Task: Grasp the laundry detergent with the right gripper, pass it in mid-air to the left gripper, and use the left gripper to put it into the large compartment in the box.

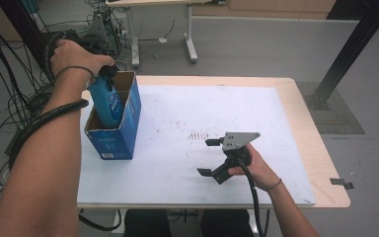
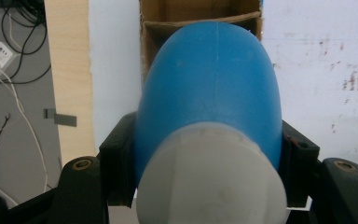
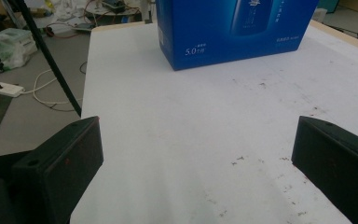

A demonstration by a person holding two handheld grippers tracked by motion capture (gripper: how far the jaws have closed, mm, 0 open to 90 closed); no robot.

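A: Blue bottle [image 1: 107, 101], one item. Location: upper left of the high view, standing partly inside the open top of the blue carton [image 1: 116, 129], its lower part hidden by the carton walls. In the left gripper view its pale cap [image 2: 210, 179] fills the bottom centre and the blue shoulder rises above it toward the cardboard opening at the top of the frame.

B: Holder?

A: Left gripper [image 1: 109, 71], upper left of the high view, under the person's left hand [image 1: 74, 57]. Jaws clamped on the bottle's neck region, one black jaw pressed to each side of the blue body just above the cap. Cable trails down the forearm.

B: The carton itself?

A: Blue carton, upright, top flaps open, brown cardboard inside. Position: left part of the white table mat [image 1: 177, 163], near its left edge. In the right gripper view its printed face [image 3: 233, 28] sits at top centre, resting on the mat.

B: Next entry, moving right.

A: Right gripper [image 1: 207, 156], lower centre-right of the high view, held by the right hand [image 1: 256, 168], grey three-cornered plate on top. Jaws spread wide apart, nothing between them, low over the bare mat; whether they touch it I cannot tell. Well apart from the carton, pointing toward it.

B: Surface?

A: White mat with dark scuff marks [image 1: 197, 135], laid on a light wooden table [image 1: 321, 158].
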